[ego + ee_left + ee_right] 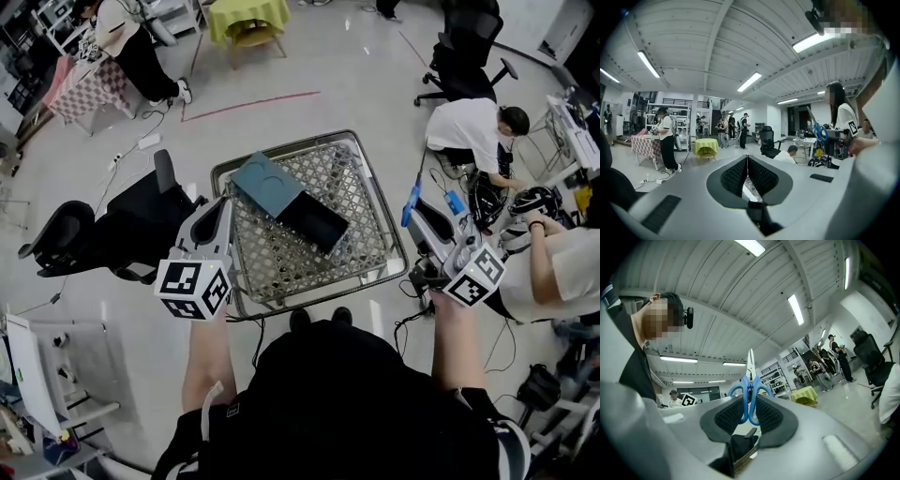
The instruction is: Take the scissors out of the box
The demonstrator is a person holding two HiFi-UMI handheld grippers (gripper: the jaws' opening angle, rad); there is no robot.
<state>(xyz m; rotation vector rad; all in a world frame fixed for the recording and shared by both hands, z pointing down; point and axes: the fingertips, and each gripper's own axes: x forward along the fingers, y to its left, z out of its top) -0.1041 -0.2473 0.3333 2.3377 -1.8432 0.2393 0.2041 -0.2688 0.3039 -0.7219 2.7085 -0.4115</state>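
We've got the blue-handled steel scissors [750,380] clamped in the right gripper [749,411], blades up along its jaws, past the right rim of the wire-mesh basket [389,225] holding the flat teal box [286,202]; left gripper [747,173] closed, empty

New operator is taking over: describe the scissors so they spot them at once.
Right of the wire-mesh basket, find the right gripper. The scissors stand clamped between its jaws, silver blades pointing away. Their blue loop handles set them apart from the dark box in the basket.
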